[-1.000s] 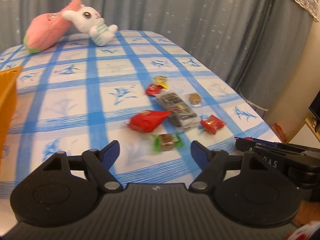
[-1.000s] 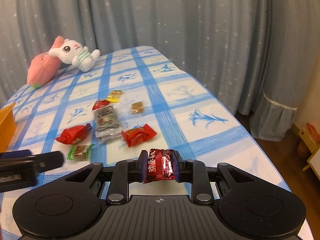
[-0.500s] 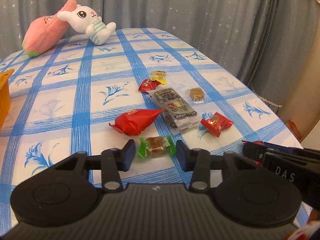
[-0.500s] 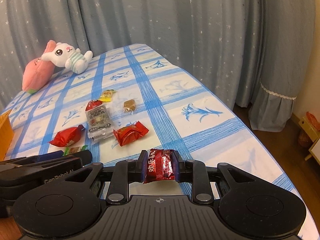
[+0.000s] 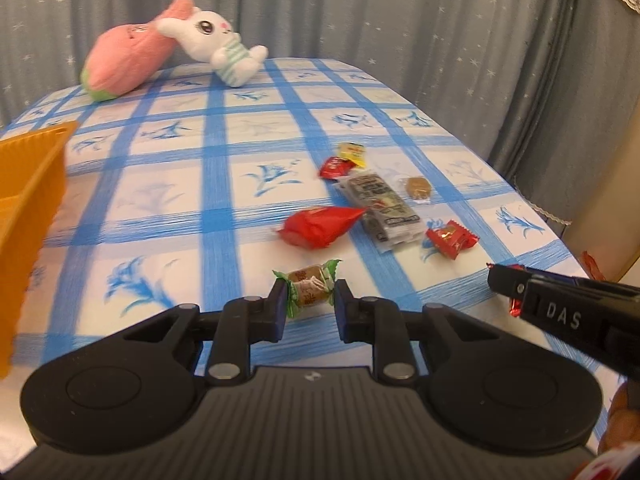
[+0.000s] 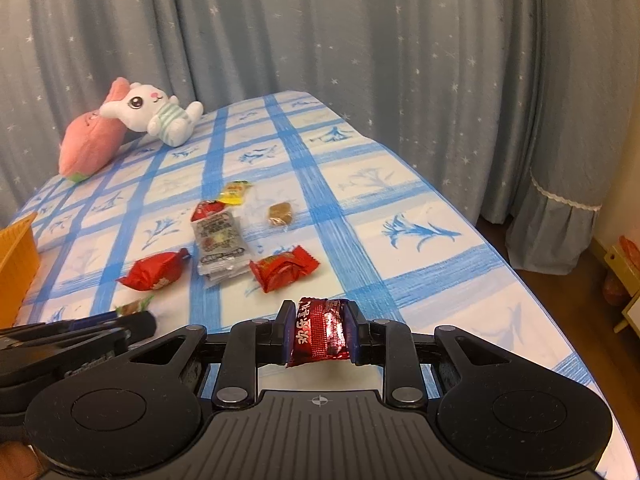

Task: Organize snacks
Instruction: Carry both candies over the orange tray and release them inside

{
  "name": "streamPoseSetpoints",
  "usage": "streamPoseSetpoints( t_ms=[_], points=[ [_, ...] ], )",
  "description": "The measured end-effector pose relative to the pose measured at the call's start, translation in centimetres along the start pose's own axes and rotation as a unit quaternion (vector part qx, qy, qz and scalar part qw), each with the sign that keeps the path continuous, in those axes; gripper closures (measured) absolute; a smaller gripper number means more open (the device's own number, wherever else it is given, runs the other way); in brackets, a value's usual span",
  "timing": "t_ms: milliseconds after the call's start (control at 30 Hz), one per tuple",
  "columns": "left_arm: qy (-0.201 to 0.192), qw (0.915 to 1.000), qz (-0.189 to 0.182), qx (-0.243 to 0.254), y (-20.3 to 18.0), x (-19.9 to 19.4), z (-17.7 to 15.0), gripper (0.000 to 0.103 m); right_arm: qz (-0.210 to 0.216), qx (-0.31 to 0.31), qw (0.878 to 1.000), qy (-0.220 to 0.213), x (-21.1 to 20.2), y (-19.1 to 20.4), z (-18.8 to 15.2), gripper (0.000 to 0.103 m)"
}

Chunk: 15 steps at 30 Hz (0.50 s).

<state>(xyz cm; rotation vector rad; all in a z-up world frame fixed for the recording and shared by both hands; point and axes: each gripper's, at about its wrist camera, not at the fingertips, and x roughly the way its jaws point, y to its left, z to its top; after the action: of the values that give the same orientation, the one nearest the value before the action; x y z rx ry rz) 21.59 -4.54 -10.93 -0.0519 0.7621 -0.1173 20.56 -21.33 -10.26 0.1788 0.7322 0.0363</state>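
Your left claw had closed on the green-ended, brown-centred wrapped candy lifted off the blue-checked tabletop, while your right claw gripped the shiny red foil candy, both seemingly bound for the orange plastic basket at left.

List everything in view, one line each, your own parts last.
Green-wrapped candy: one, between the left tongs' tips.
Dark red foil candy: one, held by the right tongs.
Red snack bags: three, on the table.
Yellow candy: one, far end of the group.
Grey packet: one, mid-group.
Brown candy: one, clear wrapper.
Orange basket: one, left edge.
Plush toys: two, pink and white, far end.
Table: blue-checked cloth.
Left tongs.
Right tongs.
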Motion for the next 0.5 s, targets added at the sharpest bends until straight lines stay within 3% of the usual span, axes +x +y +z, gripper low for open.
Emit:
streamPoseSetpoints(
  t_ms=[500],
  points=[
    [-0.025,0.9963,0.062,-0.054,6.2,-10.2,1.0,0.081,0.085,-0.047,0.995,-0.018,-5.3,7.0,0.4,0.077]
  ],
)
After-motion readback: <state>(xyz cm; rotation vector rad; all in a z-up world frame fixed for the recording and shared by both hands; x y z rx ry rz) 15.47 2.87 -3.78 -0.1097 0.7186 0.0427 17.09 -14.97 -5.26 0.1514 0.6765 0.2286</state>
